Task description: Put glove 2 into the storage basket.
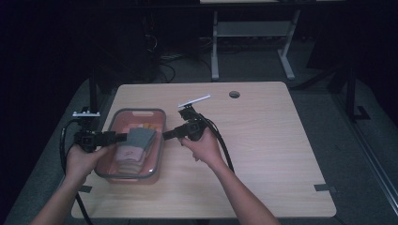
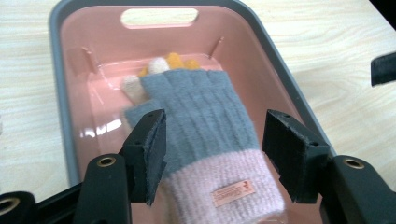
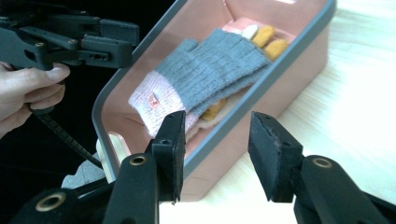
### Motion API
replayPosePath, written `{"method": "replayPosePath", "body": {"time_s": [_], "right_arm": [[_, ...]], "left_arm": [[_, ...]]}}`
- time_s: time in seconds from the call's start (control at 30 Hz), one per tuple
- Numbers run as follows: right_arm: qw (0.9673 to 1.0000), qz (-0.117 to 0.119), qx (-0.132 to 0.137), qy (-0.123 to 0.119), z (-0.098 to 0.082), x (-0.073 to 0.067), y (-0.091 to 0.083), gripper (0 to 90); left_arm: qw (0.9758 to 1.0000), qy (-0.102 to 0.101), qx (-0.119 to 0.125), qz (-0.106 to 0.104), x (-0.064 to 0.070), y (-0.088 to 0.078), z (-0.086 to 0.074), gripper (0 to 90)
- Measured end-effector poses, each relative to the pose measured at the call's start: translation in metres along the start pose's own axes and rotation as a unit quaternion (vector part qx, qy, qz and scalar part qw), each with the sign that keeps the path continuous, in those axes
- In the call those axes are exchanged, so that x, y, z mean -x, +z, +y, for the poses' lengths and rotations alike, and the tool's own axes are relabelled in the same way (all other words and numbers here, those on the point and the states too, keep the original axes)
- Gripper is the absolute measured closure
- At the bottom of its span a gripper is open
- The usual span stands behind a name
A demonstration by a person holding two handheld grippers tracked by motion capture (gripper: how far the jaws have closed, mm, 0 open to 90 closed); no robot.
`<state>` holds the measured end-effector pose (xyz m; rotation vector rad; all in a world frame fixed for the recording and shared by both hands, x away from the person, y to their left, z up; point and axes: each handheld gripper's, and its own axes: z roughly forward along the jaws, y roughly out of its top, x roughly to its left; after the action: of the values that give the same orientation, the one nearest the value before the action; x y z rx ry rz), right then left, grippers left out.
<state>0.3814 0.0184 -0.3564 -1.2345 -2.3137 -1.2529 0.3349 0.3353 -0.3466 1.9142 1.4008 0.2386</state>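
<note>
Dark floor surrounds our pale wooden table. Our left gripper hangs over the pink bin, jaws apart and touching nothing; the grey and pink glove lies just beneath and ahead of them, atop an orange and cream glove. Our right gripper, jaws likewise apart and empty, faces the bin's grey rim, which stands between it and the glove. Behind it lies a white card.

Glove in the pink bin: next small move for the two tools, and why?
Probably draw both tools back from the bin. The grey and pink glove lies flat on another glove inside; left tool and right tool both stand open, pads off the knit, so nothing is held.
</note>
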Motion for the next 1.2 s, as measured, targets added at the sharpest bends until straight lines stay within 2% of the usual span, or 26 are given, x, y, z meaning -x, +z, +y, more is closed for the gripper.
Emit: {"method": "replayPosePath", "body": {"time_s": [0.53, 0.9, 1.2], "right_arm": [[0.9996, -0.024, 0.015, 0.005, -0.009, 0.017, -0.028, 48.0], [0.9991, -0.037, 0.021, 0.007, -0.012, 0.024, -0.042, 45.9], [0.9985, -0.051, 0.021, 0.007, -0.017, 0.033, -0.057, 43.8]], "left_arm": [[0.9991, 0.026, 0.021, -0.026, 0.03, 0.005, 0.01, 37.0], [0.9986, 0.036, 0.015, -0.036, 0.042, 0.011, 0.014, 36.2], [0.9977, 0.044, 0.028, -0.044, 0.054, 0.014, 0.016, 35.4]]}}
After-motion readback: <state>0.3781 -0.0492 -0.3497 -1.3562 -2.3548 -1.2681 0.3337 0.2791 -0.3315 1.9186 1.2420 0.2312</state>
